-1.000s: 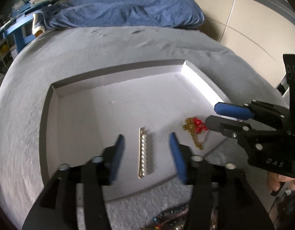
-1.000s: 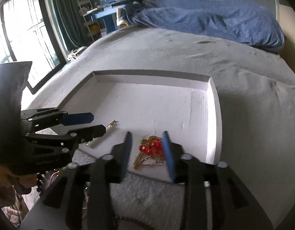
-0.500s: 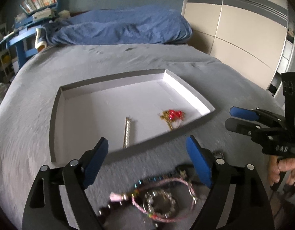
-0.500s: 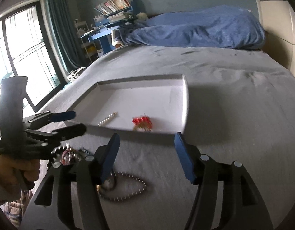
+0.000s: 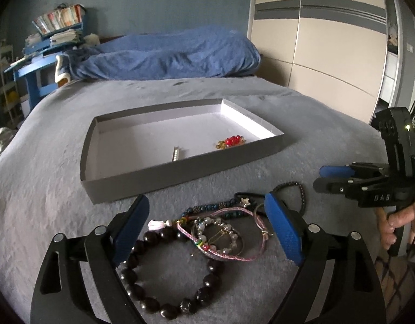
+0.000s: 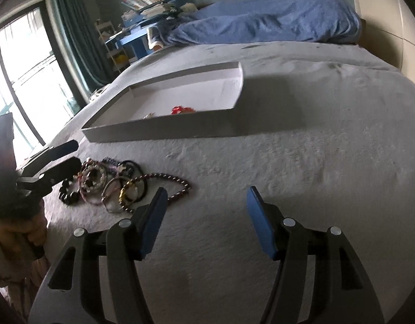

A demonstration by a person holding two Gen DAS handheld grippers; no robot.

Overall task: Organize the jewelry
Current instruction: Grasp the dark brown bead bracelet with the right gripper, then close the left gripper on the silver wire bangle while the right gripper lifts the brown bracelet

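Bed cover (image 5: 302,113): grey cloth, matt, short rough nap.
Tray (image 5: 180,170): matt grey card outside, smooth white paper lining inside.
Dark bead bracelet (image 5: 159,278): large beads, glossy, polished.
Pink cord bracelet (image 5: 221,253): woven textile, matt.
Pearl ring bracelet (image 5: 221,235): glossy beads on thin gold-tone wire.
Red bead brooch (image 5: 231,141): glossy red beads, gold-tone metal.
Left claw pads (image 5: 281,226): blue, textured, rubbery; arms matt black plastic, bright metal pins.
Blanket (image 6: 275,21): blue cloth, soft, crumpled.
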